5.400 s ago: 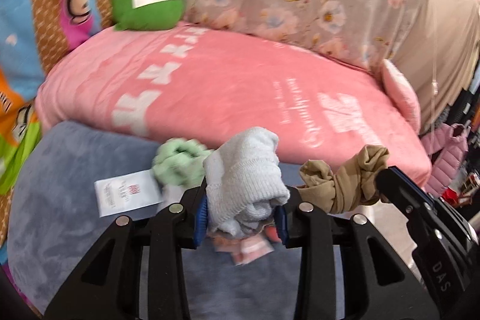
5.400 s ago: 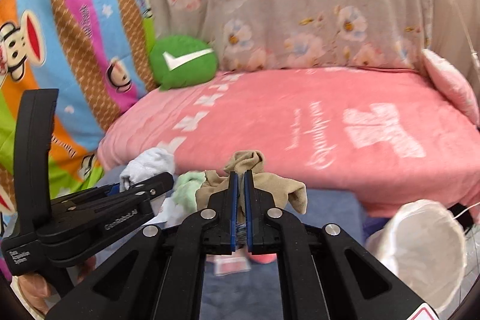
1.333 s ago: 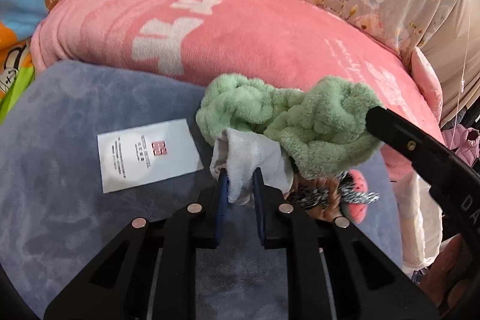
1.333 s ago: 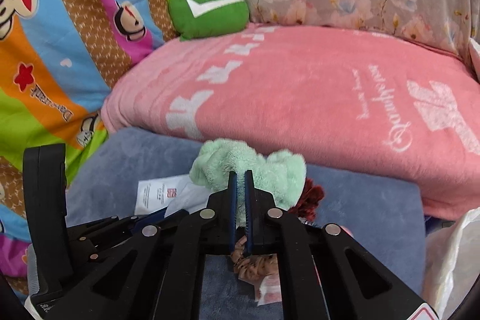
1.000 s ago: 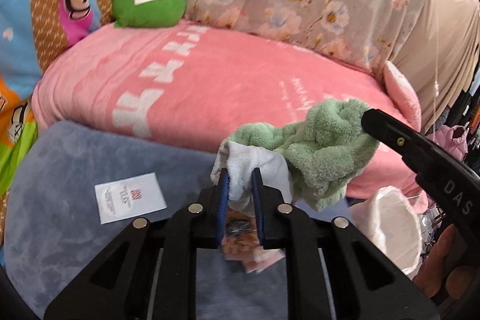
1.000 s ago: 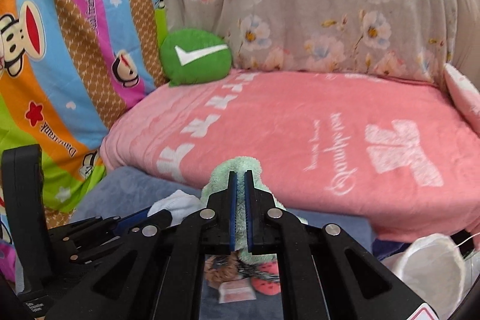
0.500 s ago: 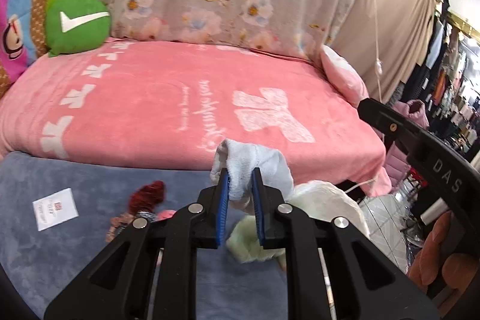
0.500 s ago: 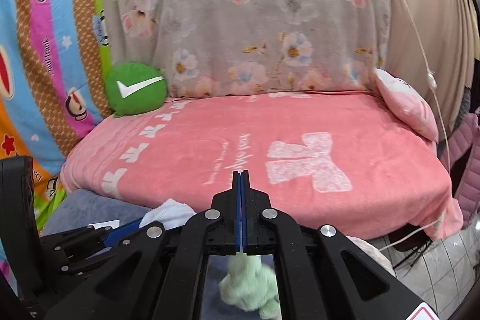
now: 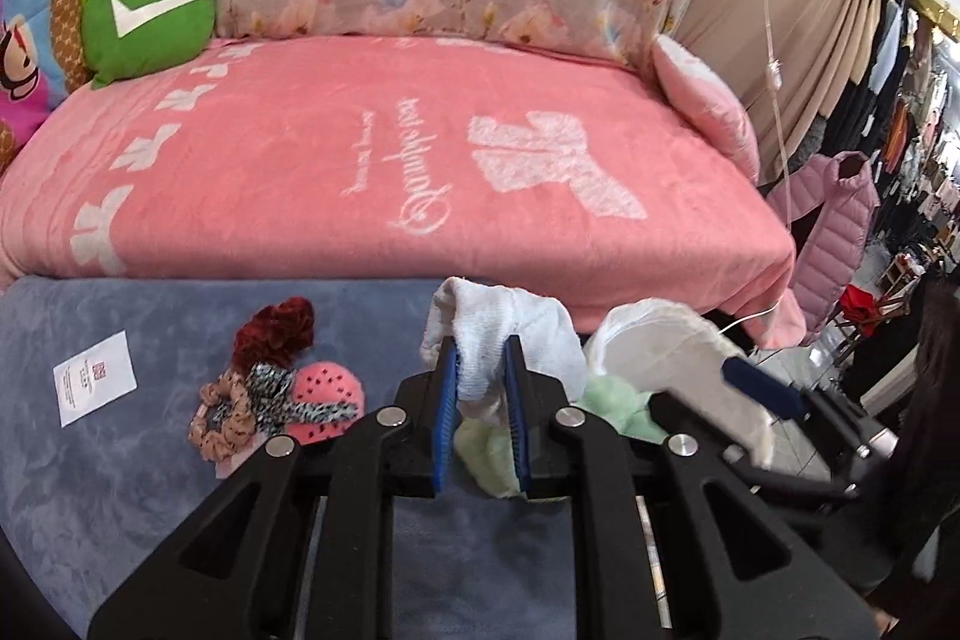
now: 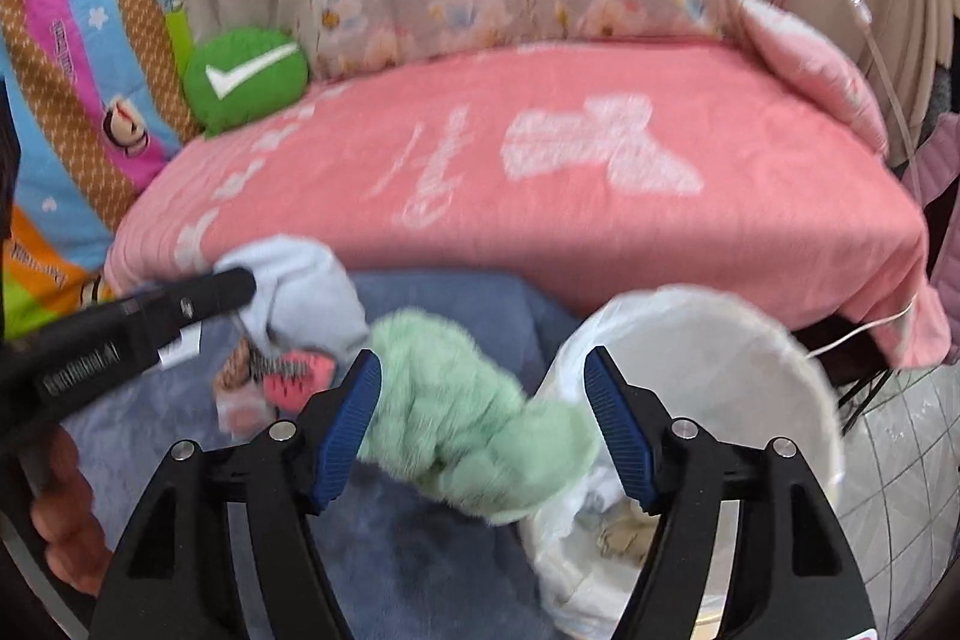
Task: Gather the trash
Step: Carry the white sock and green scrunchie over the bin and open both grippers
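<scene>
Right claw (image 10: 483,421) is spread wide and the fuzzy green cloth (image 10: 474,436) sits loose between its pads, draped at the rim of the white-lined bin (image 10: 708,340) — part in, part out on the blue mat (image 10: 432,304). That's the risk: nothing grips it, so it could slide off the rim and land back on the mat. Left claw (image 9: 483,400) is clamped on the white sock (image 9: 498,328), just beside the bin — let go too early and it misses the opening. Scrunchies (image 9: 264,394) and a paper card (image 9: 93,376) wait on the mat.
</scene>
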